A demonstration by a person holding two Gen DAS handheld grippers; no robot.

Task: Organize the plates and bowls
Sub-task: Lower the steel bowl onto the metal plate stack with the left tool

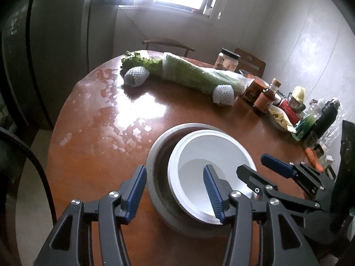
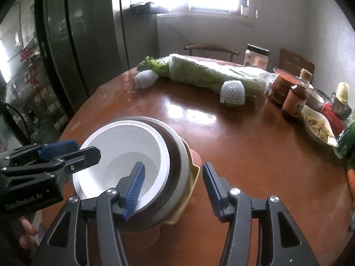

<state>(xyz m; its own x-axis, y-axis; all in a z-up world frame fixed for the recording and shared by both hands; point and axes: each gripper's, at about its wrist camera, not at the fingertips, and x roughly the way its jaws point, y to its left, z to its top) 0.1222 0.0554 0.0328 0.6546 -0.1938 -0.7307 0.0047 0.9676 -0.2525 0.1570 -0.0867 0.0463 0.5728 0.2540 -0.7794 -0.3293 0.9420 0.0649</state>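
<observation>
A white bowl [image 1: 195,155] sits nested in a grey bowl [image 1: 158,143] near the front edge of a round brown table [image 1: 99,155]. In the right wrist view the white bowl [image 2: 124,146] and grey bowl [image 2: 176,155] rest on a yellow dish [image 2: 193,177] with something orange under it. My left gripper [image 1: 174,192] is open and straddles the stack's left rim, one pad outside the grey wall and one inside the white bowl. My right gripper [image 2: 173,190] is open astride the right rim, its outer pad apart from the yellow dish. Each gripper shows in the other's view: right gripper [image 1: 253,164], left gripper [image 2: 75,153].
A long bagged cabbage [image 1: 190,73] and two foam-netted fruits [image 1: 136,76] [image 1: 223,94] lie across the table's far side. Jars, sauce bottles [image 2: 295,102], a snack dish [image 2: 317,126] and a carrot [image 1: 312,158] crowd the right edge. A dark fridge [image 2: 66,44] stands left; chairs stand behind.
</observation>
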